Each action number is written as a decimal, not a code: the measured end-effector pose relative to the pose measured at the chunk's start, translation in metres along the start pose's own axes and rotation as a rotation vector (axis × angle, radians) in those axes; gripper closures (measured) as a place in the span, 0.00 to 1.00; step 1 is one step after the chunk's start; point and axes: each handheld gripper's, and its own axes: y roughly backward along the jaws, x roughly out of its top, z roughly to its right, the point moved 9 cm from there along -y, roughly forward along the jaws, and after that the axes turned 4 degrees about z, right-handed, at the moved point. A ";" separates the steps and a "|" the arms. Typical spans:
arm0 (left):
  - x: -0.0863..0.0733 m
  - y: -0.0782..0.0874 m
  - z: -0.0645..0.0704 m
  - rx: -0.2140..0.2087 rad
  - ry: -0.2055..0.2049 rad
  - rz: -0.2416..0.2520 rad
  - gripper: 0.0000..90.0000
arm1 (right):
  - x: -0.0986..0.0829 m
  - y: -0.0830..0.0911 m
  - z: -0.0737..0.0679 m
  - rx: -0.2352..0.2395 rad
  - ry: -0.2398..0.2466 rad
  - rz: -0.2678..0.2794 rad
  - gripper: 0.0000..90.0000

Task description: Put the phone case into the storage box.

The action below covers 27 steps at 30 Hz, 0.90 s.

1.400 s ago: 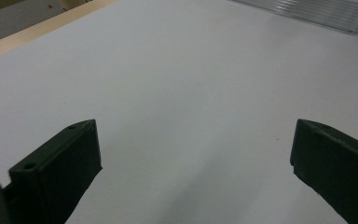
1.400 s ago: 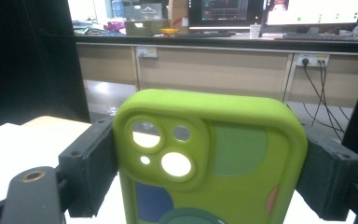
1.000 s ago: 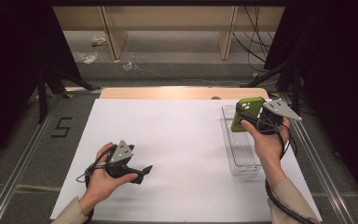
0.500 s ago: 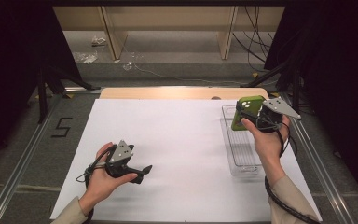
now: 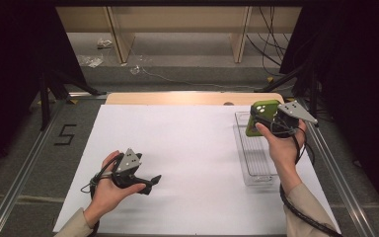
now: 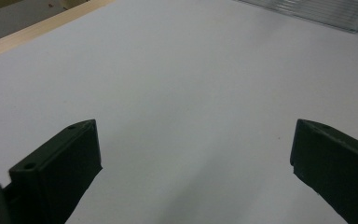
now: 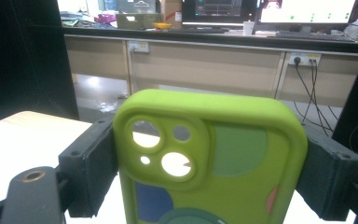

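jaws: right gripper [image 5: 257, 120] clamps lime-green silicone phone case [image 7: 209, 163]; left gripper [image 5: 150, 183] wide open, empty
done: case lifted above clear ribbed plastic tray [image 5: 256, 163]
left: probably setting it down

The phone case [image 7: 209, 163] is lime green, patterned with a darker green circle, a dark blue patch, a deep green ring at its lower edge and a small salmon sliver at the right side. The right gripper [image 5: 265, 118] has black jaws and a grey three-cornered plate; the left gripper [image 5: 150, 181] is black with the same grey plate. The tray [image 5: 256, 163] is clear with fine ribbed lines along its floor. The table cover [image 5: 177, 143] is plain white, edged at the far side by a pale wooden strip [image 5: 177, 98]. A black numeral 5 [image 5: 65, 134] marks the grey floor
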 end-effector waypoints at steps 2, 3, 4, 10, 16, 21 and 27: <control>0.000 0.000 0.000 0.000 0.000 0.001 0.01 | 0.000 -0.001 0.000 -0.001 0.000 -0.001 0.20; 0.000 0.000 0.000 0.000 0.000 0.001 0.01 | -0.001 -0.002 0.000 -0.001 0.000 -0.002 0.20; 0.000 0.000 0.000 0.000 0.001 0.003 0.01 | -0.001 -0.002 0.000 -0.001 0.000 -0.002 0.20; 0.000 0.000 0.000 0.000 0.000 0.004 0.01 | 0.000 -0.005 0.001 -0.004 0.004 -0.001 0.20; 0.000 0.000 0.000 0.000 0.000 0.003 0.01 | -0.001 -0.008 0.001 -0.002 0.005 -0.004 0.20; 0.000 0.000 -0.001 0.001 0.001 0.004 0.01 | -0.001 -0.011 0.002 -0.005 0.004 -0.006 0.20; 0.000 0.000 0.000 0.000 0.000 0.002 0.01 | -0.002 -0.013 0.003 -0.007 0.003 -0.011 0.20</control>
